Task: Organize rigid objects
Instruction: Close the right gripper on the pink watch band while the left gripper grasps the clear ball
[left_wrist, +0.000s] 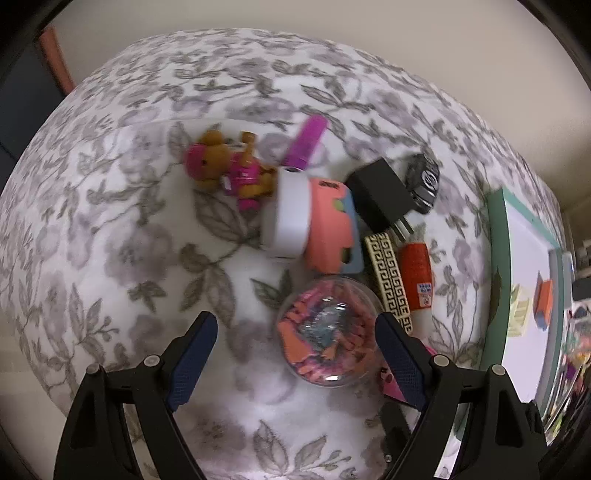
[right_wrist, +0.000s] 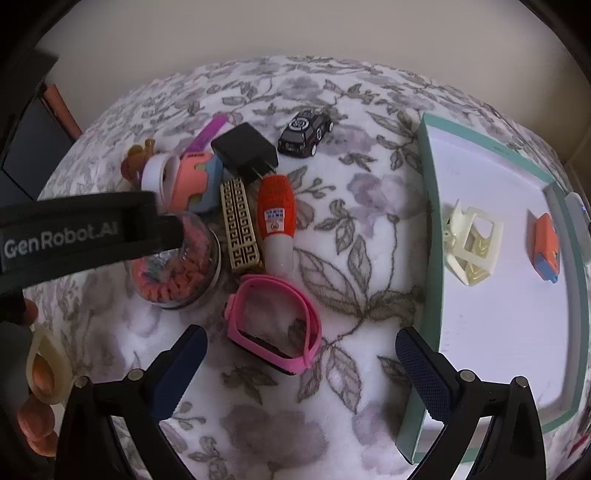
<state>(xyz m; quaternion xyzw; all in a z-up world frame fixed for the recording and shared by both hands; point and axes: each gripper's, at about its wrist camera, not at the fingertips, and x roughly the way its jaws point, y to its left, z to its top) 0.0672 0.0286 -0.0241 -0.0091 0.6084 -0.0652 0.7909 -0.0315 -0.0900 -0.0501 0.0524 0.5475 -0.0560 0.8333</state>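
Floral cloth (right_wrist: 332, 424) carries a tight cluster of small items, with a teal-rimmed tray (right_wrist: 430, 258) at its right edge.

We note bare cloth left of and in front of the cluster, and open white floor inside the tray, where a cream clip (right_wrist: 474, 245) and an orange block (right_wrist: 546, 245) lie well apart. The left gripper (left_wrist: 295, 354) stands spread, jaws either side of a clear jar (left_wrist: 327, 332) of orange and pink pieces, pads not pressing. The right gripper (right_wrist: 301, 373) is spread above a pink band (right_wrist: 275, 325), which lies just beside the jar. Behind these crowd a patterned bar (right_wrist: 238, 225), orange tube (right_wrist: 277, 214), black charger (right_wrist: 245, 151) and toy car (right_wrist: 306, 134).
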